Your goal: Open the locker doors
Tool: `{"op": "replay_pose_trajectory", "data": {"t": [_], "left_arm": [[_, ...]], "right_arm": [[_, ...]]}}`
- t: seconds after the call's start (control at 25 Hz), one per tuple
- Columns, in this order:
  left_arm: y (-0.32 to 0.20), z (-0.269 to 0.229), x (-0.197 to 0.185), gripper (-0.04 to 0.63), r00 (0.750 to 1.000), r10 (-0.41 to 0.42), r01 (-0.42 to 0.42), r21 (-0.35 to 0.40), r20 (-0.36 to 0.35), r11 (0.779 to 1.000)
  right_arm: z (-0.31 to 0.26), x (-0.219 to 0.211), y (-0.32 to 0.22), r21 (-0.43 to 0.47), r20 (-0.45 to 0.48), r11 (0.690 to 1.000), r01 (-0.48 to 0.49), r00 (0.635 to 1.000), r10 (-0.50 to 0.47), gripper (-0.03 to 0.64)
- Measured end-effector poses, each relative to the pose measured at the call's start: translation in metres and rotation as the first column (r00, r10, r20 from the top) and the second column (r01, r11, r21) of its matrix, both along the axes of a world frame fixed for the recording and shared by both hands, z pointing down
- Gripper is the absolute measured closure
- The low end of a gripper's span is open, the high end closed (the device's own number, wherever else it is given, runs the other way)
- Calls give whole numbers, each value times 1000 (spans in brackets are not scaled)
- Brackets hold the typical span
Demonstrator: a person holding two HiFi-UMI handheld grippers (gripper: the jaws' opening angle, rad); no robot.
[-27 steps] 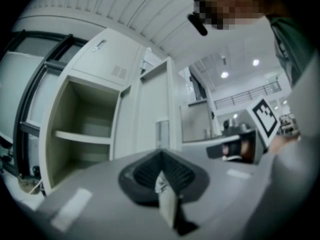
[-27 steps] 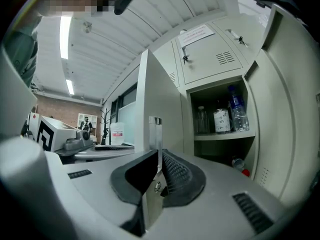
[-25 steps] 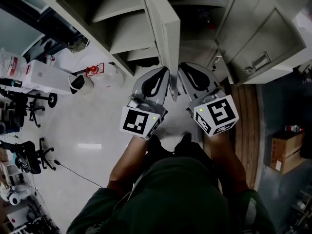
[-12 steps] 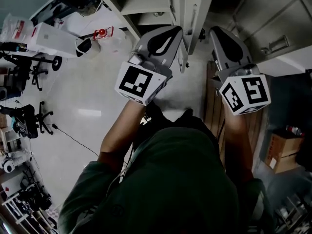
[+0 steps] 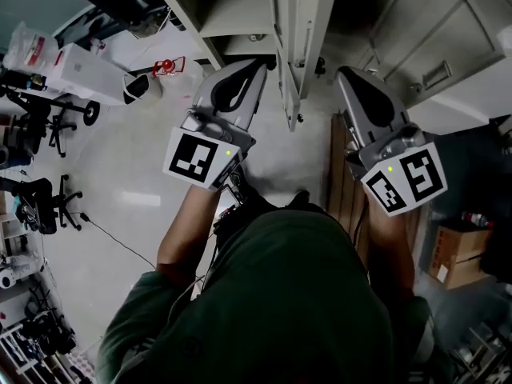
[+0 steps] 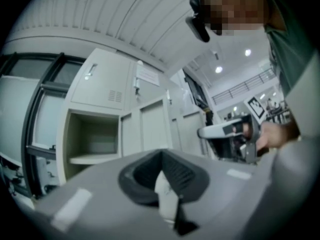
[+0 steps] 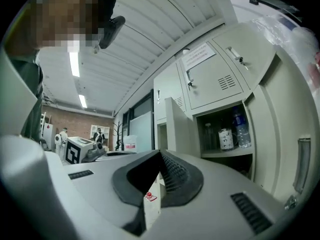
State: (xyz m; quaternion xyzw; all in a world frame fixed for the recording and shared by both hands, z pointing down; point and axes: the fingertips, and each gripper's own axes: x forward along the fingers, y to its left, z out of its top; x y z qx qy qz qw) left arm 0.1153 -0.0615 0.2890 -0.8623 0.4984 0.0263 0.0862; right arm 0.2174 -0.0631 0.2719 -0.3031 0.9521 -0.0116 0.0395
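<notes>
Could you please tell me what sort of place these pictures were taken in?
Probably a workshop or lab with a locker area: beige metal lockers, one open with bottles on a shelf, wheeled office chairs and a cardboard box on the floor nearby.

Locker doors (image 5: pixel 298 38) between left gripper (image 5: pixel 250 69), right gripper (image 5: pixel 348 77)

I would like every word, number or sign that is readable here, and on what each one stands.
No text is legible.
Paper notice on the upper locker door: print too small to read.
Cup and bottle labels: blurred.
Left marker cube and right marker cube: square patterns, no letters.
</notes>
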Motion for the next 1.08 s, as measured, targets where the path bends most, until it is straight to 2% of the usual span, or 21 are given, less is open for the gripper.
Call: {"op": "replay_pose_trajectory", "data": {"t": [0.16,0.52,0.84,1.08], "left_arm": [[22,-11,1,597,1000,11,-11,17,1,1000],[54,-14,-4,597,1000,6,-6,5,-5,1000],[50,-19,14,597,999,45,-45,3,-16,999],[45,-23,18,597,999,52,-52,-2,6,999]], "right_arm": [[-7,3,21,8,-10,999,48,999,-48,612],[-21,18,55,29,-18,998,52,998,-52,612],[-28,31,53,30,-25,999,37,999,-36,612],[-34,35,48,22,-30,999,33,999,-33,612]]}}
